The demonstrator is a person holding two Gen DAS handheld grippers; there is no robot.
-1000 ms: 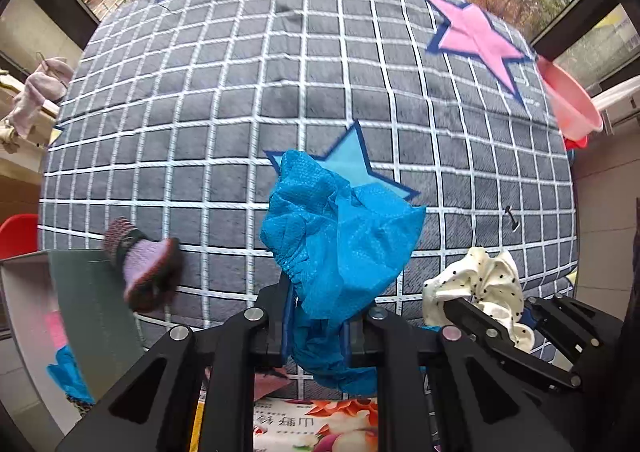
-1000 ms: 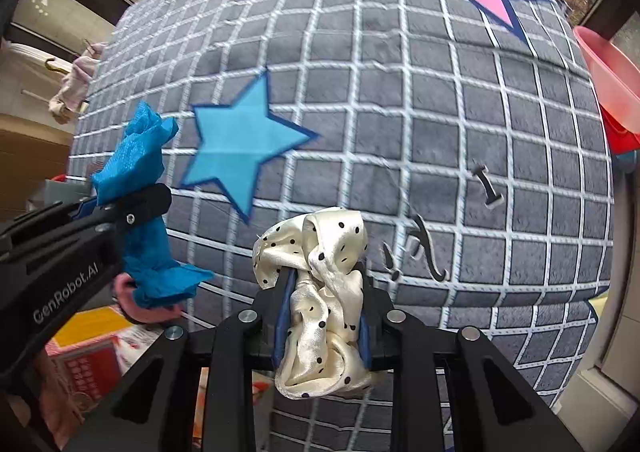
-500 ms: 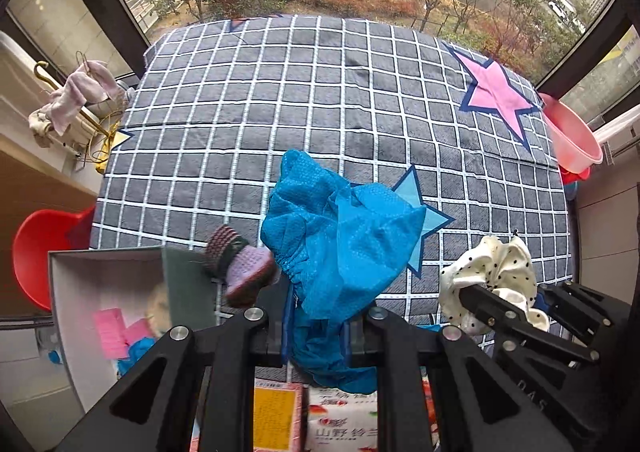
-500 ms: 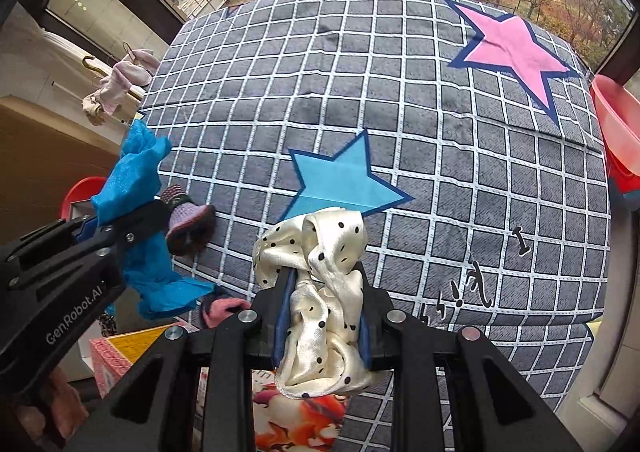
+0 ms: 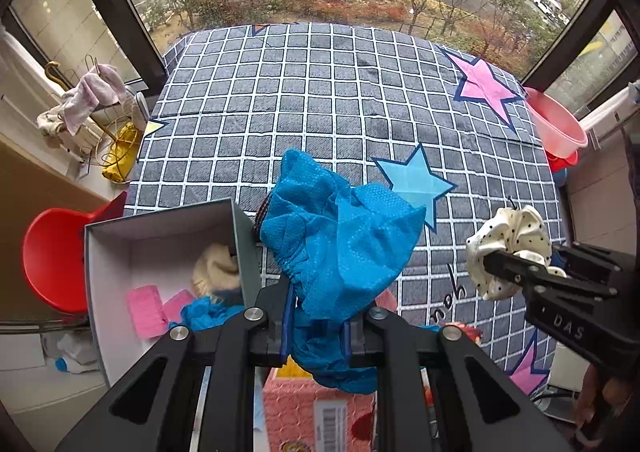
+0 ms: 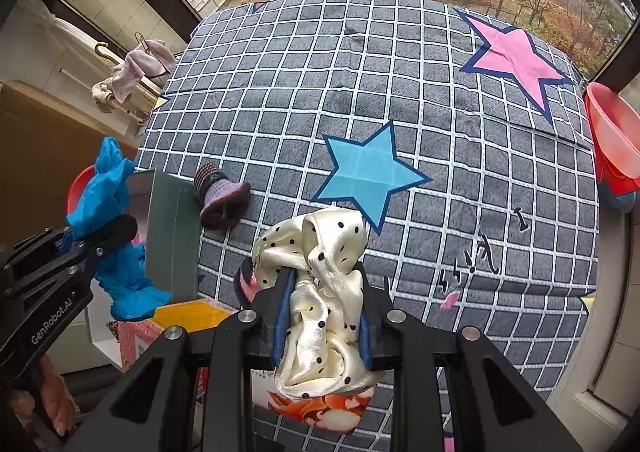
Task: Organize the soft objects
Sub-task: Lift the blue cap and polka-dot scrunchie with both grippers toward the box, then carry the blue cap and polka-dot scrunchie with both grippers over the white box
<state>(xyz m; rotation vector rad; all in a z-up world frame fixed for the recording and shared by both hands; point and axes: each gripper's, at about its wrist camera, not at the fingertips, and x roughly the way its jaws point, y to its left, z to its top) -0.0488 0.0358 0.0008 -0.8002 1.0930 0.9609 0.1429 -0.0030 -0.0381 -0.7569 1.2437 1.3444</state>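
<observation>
Left gripper (image 5: 316,328) had its jaws clamped on a crumpled blue cloth (image 5: 340,244), most of the fabric bunched above the fingers, a tail hanging below. From the right wrist view the same gripper (image 6: 100,240) sat at the left with the cloth (image 6: 108,188) sticking up over the box (image 6: 172,236).

Right gripper (image 6: 324,316) had its jaws closed on a cream dotted scrunchie (image 6: 320,284), held up off the bed (image 6: 400,92); in the left wrist view it (image 5: 508,272) was at the right, scrunchie (image 5: 512,240) pinched at the tip.

Open white box (image 5: 116,248) stood at the bed's near left corner, just left of the left gripper. Inside: two pink rolls (image 5: 148,308), a beige soft item (image 5: 216,268), some blue fabric (image 5: 208,312). Exact items unclear.

A small purple knit sock (image 6: 224,196) lay on the bed, just beside the box's right wall, near the blue star (image 6: 368,172). Pink star (image 6: 516,56) near the far right corner.

Bed cover was grey with a white grid. A printed pink carton (image 5: 320,412) lay below the left gripper at the near edge. Red chair (image 5: 52,252) left of the box, off the bed. Pink basin (image 5: 556,128) by the bed's right edge. Rack with pale cloths (image 5: 88,100) beyond the far left corner.
</observation>
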